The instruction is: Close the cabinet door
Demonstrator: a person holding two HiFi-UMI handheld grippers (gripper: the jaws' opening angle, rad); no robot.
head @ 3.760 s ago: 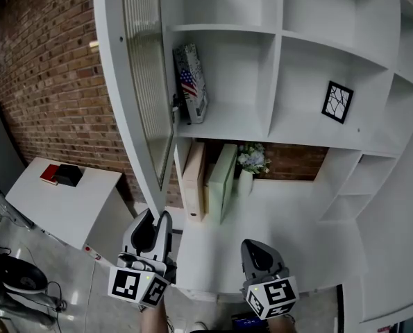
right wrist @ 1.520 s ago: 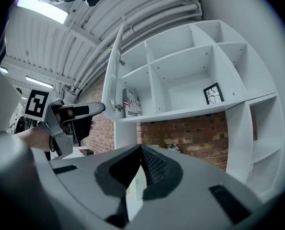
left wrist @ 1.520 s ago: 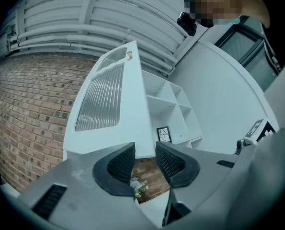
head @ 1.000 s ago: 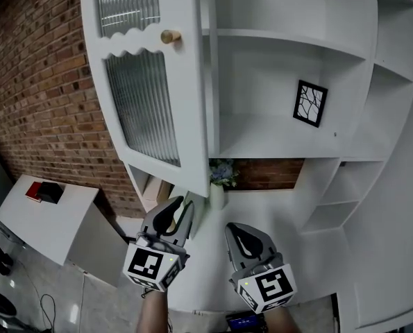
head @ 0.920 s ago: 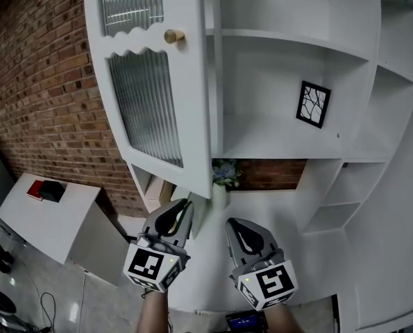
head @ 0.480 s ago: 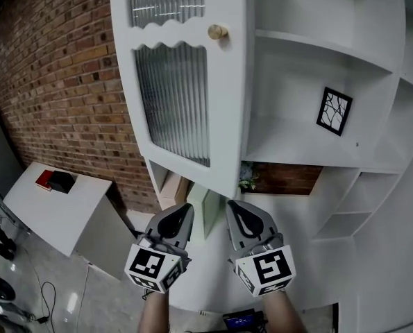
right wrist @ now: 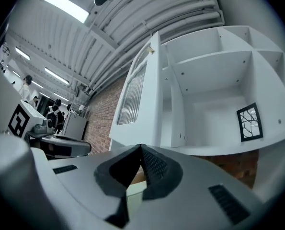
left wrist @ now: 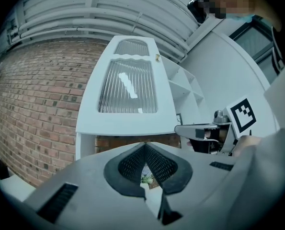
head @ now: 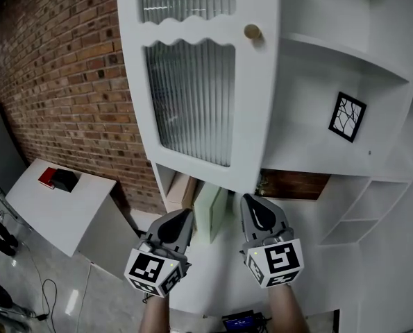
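Observation:
The white cabinet door [head: 192, 96], with ribbed glass panes and a round brass knob [head: 252, 31], covers most of the left shelf bay and still stands slightly out from the frame. My left gripper [head: 182, 217] is shut and empty, just below the door's bottom edge. My right gripper [head: 253, 203] is also shut and empty, its tip right under the door's lower right corner; contact cannot be told. In the left gripper view the door [left wrist: 128, 87] rises above the closed tips [left wrist: 145, 146]. The right gripper view shows the door [right wrist: 140, 95] edge-on beside open shelves.
A black-framed picture [head: 348, 116] leans in the open shelf to the right. Upright boxes [head: 209, 210] stand on the counter under the door. A brick wall [head: 74, 82] runs along the left, with a white side table [head: 67, 207] carrying a red and black item [head: 59, 179].
The door has swung rightward over the left shelf bay, hiding its contents. Both grippers followed to the right beneath its lower edge, staying shut.

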